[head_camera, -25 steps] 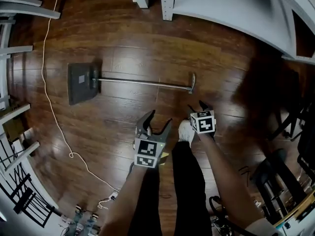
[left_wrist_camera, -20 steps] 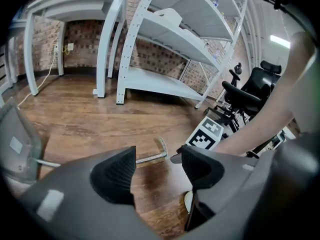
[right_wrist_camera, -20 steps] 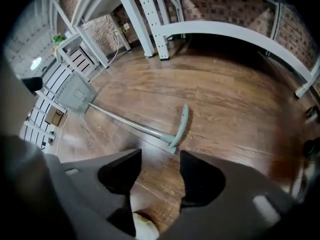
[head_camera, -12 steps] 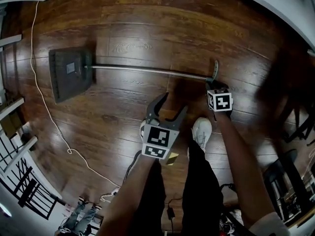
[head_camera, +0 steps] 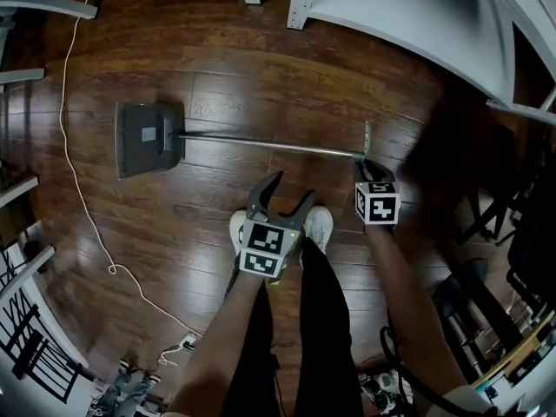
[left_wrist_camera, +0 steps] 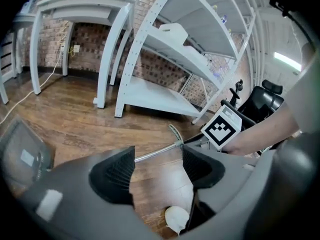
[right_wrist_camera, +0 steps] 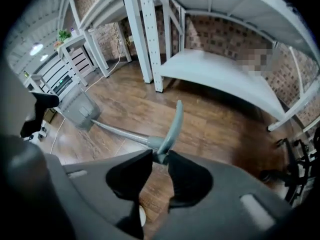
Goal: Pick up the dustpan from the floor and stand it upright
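The grey dustpan (head_camera: 148,137) lies flat on the wooden floor at the left, its long metal pole (head_camera: 269,144) running right to a curved grip (head_camera: 366,139). My right gripper (head_camera: 365,165) points steeply down at that end. In the right gripper view the jaws are closing tight, and my right gripper (right_wrist_camera: 160,156) pinches the joint where the pole (right_wrist_camera: 117,131) meets the grip (right_wrist_camera: 172,126). My left gripper (head_camera: 291,189) hovers open over the floor near the pole's middle, holding nothing. In the left gripper view my left gripper (left_wrist_camera: 157,166) frames the pole (left_wrist_camera: 157,153) without touching it.
White metal shelving (head_camera: 408,16) stands beyond the pole. A white cable (head_camera: 74,155) trails down the floor on the left. My white shoes (head_camera: 317,226) are just below the grippers. Dark chairs (head_camera: 521,215) crowd the right, and white table legs (left_wrist_camera: 107,59) stand at the far left.
My right gripper came forward to the pole's end and closed its jaws on the grip. The left gripper stayed open over the floor.
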Demonstrator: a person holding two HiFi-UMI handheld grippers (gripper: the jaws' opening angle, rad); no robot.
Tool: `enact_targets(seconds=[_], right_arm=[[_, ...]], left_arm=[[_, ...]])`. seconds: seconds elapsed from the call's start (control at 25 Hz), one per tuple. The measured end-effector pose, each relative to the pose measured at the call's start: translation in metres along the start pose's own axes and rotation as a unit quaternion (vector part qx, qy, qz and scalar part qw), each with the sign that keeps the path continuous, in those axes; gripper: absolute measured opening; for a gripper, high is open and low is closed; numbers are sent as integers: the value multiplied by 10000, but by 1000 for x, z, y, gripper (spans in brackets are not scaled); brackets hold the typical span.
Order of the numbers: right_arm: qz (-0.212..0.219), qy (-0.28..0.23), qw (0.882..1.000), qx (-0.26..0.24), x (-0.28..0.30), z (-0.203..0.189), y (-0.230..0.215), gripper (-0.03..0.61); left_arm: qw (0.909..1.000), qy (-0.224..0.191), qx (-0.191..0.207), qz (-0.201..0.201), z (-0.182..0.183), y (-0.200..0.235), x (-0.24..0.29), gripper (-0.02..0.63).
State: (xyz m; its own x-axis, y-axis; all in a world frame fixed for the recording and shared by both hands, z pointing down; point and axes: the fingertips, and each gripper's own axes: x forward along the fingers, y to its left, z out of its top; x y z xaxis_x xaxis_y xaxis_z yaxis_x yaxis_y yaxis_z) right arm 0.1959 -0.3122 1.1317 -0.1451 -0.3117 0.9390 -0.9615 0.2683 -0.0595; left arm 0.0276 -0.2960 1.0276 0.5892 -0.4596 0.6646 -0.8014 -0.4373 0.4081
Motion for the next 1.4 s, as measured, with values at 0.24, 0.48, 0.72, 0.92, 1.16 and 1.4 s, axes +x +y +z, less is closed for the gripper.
enact_targets(seconds=[0.24, 0.48, 0.72, 0.92, 1.16, 1.4], right_arm=[[-701, -304, 9966, -316, -151, 53, -19, 91], [-1577, -198, 9858, -534, -274, 73, -8, 92], [-1956, 49, 9769, -863, -340, 83, 42, 94], [-2094, 25, 9698, -1255, -359, 109, 116, 95], [-2000, -243, 9621, -1836, -365, 155, 210, 97], [-1584, -439, 9532, -2536, -364, 184, 303, 97]], left_arm=[[9989, -447, 103, -108, 88, -62, -73, 310], [9975, -701, 49, -27, 142, -92, -169, 305], [9946, -1000, -126, 245, 171, -86, -260, 304], [9907, -1203, -304, 558, 180, -66, -337, 304], [9799, -1521, -673, 1105, 177, -24, -424, 306], [9686, -1843, -823, 1452, 165, 5, -502, 307]])
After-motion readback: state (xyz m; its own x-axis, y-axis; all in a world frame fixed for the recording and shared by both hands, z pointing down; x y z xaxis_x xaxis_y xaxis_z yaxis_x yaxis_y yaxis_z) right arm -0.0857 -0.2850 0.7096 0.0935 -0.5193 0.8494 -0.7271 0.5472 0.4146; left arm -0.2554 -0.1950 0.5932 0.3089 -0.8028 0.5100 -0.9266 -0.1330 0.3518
